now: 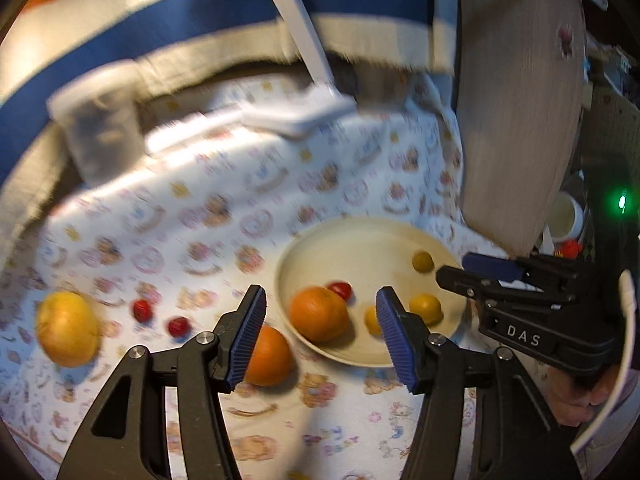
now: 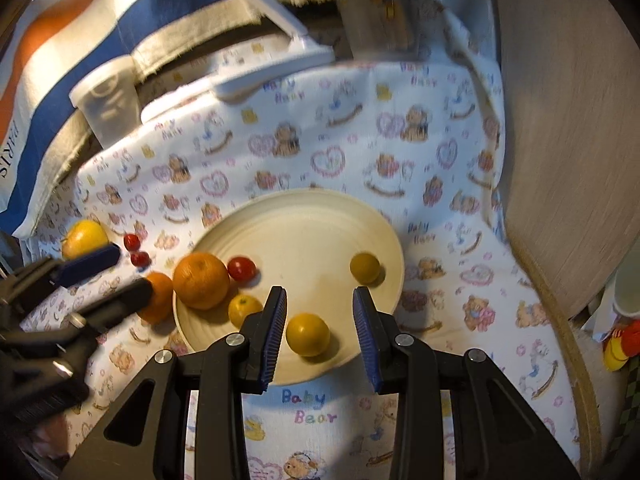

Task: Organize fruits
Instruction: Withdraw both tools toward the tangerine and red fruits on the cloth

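Surface: a table under a bear-print cloth [image 1: 280,184], with a striped blue-and-cream fabric [image 1: 160,20] along its far edge and a wooden board [image 1: 516,100] standing at its right edge.

Left wrist view. The left gripper [image 1: 320,332] hangs above the near part of the cloth, jaws partly apart and holding nothing. A cream plate [image 1: 360,240] sits right of centre. On it lie a large orange [image 1: 319,314], a red tomato [image 1: 341,290] and three small yellow fruits; one [image 1: 423,261] is near the plate's far rim. Off the plate, a second orange [image 1: 269,356] lies just beside its left rim, partly behind the left pad. Two small red fruits [image 1: 160,318] and a lemon [image 1: 67,328] lie further toward the cloth's left edge. The right gripper [image 1: 452,270] reaches in over the plate's right rim. This view is blurred.

Right wrist view. The right gripper's jaws stand narrowly apart, gripping nothing. A yellow fruit [image 2: 307,334] rests on the plate's near rim between the pads, touching neither.

Judgement: the gathering step is underway, with five fruits plated and four outstanding. The next move calls for the left gripper to go to the second orange, widen its jaws around it, close, and carry it onto bare plate.
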### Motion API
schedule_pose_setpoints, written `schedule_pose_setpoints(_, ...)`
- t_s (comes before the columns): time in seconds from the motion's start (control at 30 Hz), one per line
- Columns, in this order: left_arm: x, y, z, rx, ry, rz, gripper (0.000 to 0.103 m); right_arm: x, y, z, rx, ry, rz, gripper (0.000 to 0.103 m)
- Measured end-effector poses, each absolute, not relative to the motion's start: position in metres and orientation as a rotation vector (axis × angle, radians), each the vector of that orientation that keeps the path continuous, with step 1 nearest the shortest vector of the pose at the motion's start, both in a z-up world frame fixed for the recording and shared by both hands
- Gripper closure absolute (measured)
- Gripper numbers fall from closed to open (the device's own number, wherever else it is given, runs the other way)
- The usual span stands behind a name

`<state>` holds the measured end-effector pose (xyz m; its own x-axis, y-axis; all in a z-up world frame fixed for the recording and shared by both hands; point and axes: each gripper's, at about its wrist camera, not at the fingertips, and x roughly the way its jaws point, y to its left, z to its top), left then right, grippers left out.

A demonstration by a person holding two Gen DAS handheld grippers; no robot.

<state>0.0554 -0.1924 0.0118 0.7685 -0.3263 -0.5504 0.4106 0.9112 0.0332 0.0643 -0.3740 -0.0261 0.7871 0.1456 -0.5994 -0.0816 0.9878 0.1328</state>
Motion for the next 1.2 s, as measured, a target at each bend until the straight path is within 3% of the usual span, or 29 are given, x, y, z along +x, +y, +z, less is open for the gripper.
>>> schedule_pose_setpoints(0.13, 0.039, -0.167, 0.026, 0.130, 0.485, -0.363, 0.037, 0.054, -0.368, -0.018, 0.085, 0.587, 0.138, 0.067)
schedule_pose_setpoints(0.2, 0.028, -0.156, 0.029, 0.129, 0.427, -0.363, 0.024, 0.049, -0.366, -0.014, 0.083, 0.558, 0.151, 0.067)
schedule_pose_setpoints(0.27, 0.014, -0.144, 0.029, 0.137, 0.350, -0.322, 0.007, 0.045, -0.364, -0.012, 0.076, 0.531, 0.150, 0.056)
schedule_pose_setpoints(0.33, 0.004, -0.134, 0.026, 0.138, 0.301, -0.289, 0.001, 0.041, -0.362, -0.009, 0.068, 0.495, 0.145, 0.054)
schedule_pose_setpoints(0.43, -0.003, -0.119, 0.022, 0.110, 0.264, -0.272, 0.001, 0.035, -0.360, -0.006, 0.071, 0.459, 0.159, 0.050)
schedule_pose_setpoints(0.5, -0.004, -0.108, 0.018, 0.075, 0.244, -0.255, 0.001, 0.033, -0.361, -0.005, 0.081, 0.431, 0.161, 0.033)
schedule_pose_setpoints(0.63, -0.001, -0.092, 0.016, 0.004, 0.231, -0.239, 0.001, 0.028, -0.362, -0.004, 0.099, 0.375, 0.135, 0.012)
schedule_pose_setpoints(1.2, -0.009, -0.066, 0.028, -0.012, 0.197, -0.146, 0.001, 0.020, -0.343, -0.004, 0.011, 0.331, 0.161, 0.011)
